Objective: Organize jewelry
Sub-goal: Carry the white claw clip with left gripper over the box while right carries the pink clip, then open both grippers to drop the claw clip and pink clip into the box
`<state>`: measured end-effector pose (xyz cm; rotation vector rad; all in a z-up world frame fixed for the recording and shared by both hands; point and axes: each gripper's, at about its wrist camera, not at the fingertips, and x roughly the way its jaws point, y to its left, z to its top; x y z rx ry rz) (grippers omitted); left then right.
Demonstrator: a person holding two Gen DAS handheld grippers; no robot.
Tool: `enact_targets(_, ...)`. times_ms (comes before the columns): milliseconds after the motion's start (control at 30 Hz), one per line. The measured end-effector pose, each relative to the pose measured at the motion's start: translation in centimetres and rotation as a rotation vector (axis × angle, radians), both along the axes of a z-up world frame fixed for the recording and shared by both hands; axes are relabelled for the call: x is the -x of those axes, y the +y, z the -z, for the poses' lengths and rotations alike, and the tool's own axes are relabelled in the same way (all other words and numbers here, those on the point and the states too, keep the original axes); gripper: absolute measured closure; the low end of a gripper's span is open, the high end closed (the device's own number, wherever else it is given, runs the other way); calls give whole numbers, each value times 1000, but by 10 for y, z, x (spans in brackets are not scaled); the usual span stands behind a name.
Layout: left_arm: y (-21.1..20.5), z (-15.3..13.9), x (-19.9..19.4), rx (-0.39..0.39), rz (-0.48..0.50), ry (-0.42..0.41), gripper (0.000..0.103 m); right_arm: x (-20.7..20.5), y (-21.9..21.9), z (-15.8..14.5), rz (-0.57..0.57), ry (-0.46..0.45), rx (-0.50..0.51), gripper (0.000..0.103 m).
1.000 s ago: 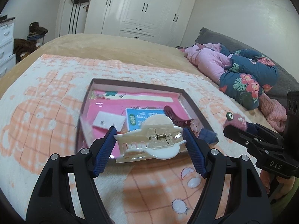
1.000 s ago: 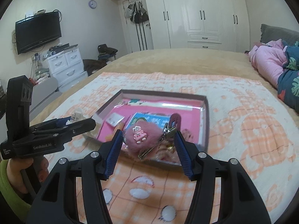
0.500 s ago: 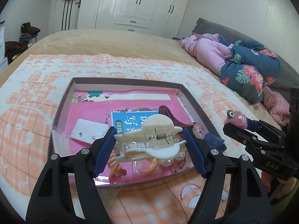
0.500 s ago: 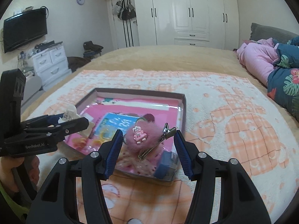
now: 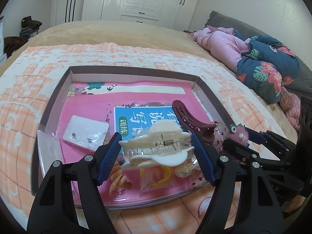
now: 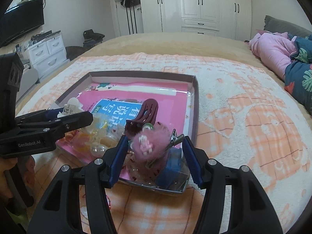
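Left gripper (image 5: 157,151) clamps white claw clip (image 5: 156,148), right gripper (image 6: 155,151) pink pompom clip (image 6: 151,143); both now lower over tray (image 5: 136,72).

Both grippers come down closer over the tray (image 5: 58,89). The left gripper (image 5: 157,149) now holds its white claw clip (image 5: 156,146) above the tray's near end, and the right gripper (image 6: 155,145) carries the pink pompom clip (image 6: 152,143) over its near right corner.
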<state>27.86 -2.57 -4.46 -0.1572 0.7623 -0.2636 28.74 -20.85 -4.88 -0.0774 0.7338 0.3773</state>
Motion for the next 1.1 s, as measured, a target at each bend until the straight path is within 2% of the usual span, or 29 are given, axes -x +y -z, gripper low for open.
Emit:
enact_targets(167, 1, 0, 2, 0, -2, 1, 39, 4, -3, -4, 2, -1, -20, 41)
enact_targets(300, 5, -3, 5, 10, -8, -10, 32, 10, -7, -11, 10, -11, -40, 35)
enact_targets(433, 7, -11, 13, 12, -12, -29, 32, 22, -13, -20, 21, -29, -60, 32)
enact_targets(800, 12, -45, 66, 20, -32, -113, 21, 71, -30, -56, 45, -141, -107, 15)
enact_targets(1100, 15, -56, 108, 20, -47, -146, 14, 106, -32, -69, 25, -184, -114, 11)
